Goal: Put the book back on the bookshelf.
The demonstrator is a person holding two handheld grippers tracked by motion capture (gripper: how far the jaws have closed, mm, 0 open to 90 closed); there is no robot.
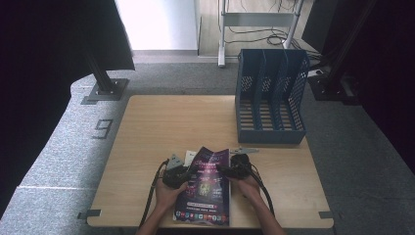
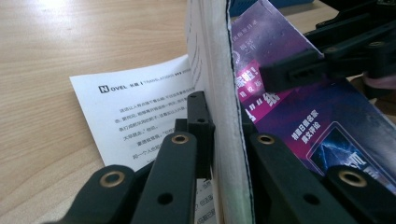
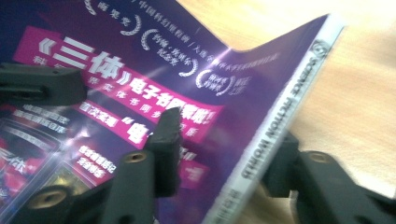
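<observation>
A magazine [image 1: 208,188] with a purple cover lies at the near middle of the wooden table [image 1: 156,127], its far end raised. My left gripper [image 1: 187,172] is shut on its left edge. In the left gripper view [image 2: 223,122] the white page edges [image 2: 219,70] run straight up between the jaws. My right gripper [image 1: 223,170] sits at the magazine's right side. In the right gripper view [image 3: 226,147] the white spine [image 3: 280,107] passes at a slant between the jaws, one over the cover [image 3: 140,70], one behind, with a gap showing. The right gripper [image 2: 322,58] also reaches across the cover [image 2: 299,112].
A white printed leaflet [image 2: 135,112] lies flat on the table under the magazine's left edge, peeking out [image 1: 190,155] at its far left. A blue slotted file rack [image 1: 270,98] stands at the far right of the table. Bare wood stretches to the left.
</observation>
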